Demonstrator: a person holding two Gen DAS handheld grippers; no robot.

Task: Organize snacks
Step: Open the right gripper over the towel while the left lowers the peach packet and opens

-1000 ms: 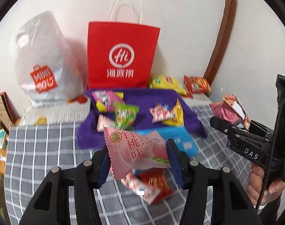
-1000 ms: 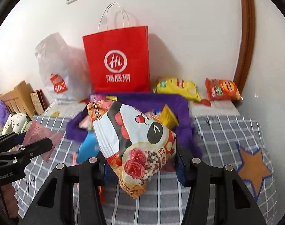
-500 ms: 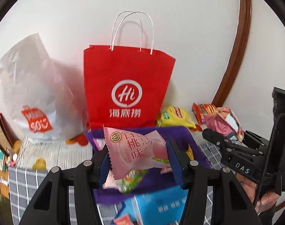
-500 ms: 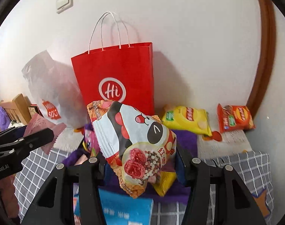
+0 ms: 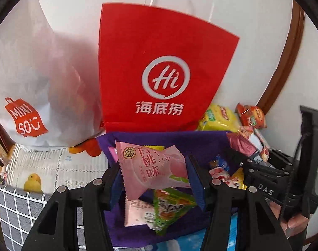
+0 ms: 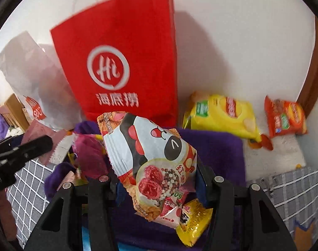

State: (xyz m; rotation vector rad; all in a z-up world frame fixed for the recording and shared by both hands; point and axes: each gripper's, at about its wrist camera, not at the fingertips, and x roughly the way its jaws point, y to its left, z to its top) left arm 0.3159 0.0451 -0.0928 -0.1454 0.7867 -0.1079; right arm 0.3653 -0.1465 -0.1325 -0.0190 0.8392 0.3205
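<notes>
My left gripper (image 5: pixel 153 174) is shut on a pink peach-flavour snack packet (image 5: pixel 150 168), held over the purple fabric basket (image 5: pixel 180 140). My right gripper (image 6: pixel 157 174) is shut on a white panda-print snack bag (image 6: pixel 148 156), also above the purple basket (image 6: pixel 217 148). Inside the basket lie a green packet (image 5: pixel 169 207), a pink packet (image 5: pixel 138 213) and a yellow packet (image 6: pixel 192 219). The right gripper (image 5: pixel 261 167) with its bag shows at the right of the left wrist view; the left gripper (image 6: pixel 39 144) shows at the left edge of the right wrist view.
A red paper bag (image 5: pixel 159 73) stands against the wall behind the basket, with a white plastic bag (image 5: pixel 33 83) to its left. Yellow chips (image 6: pixel 221 115) and an orange packet (image 6: pixel 284 117) lie at the back right. A grey checked cloth (image 6: pixel 284 188) covers the table.
Both grippers moved forward toward the wall with their packets; the red bag and purple basket now loom much closer. Neither grip changed.
</notes>
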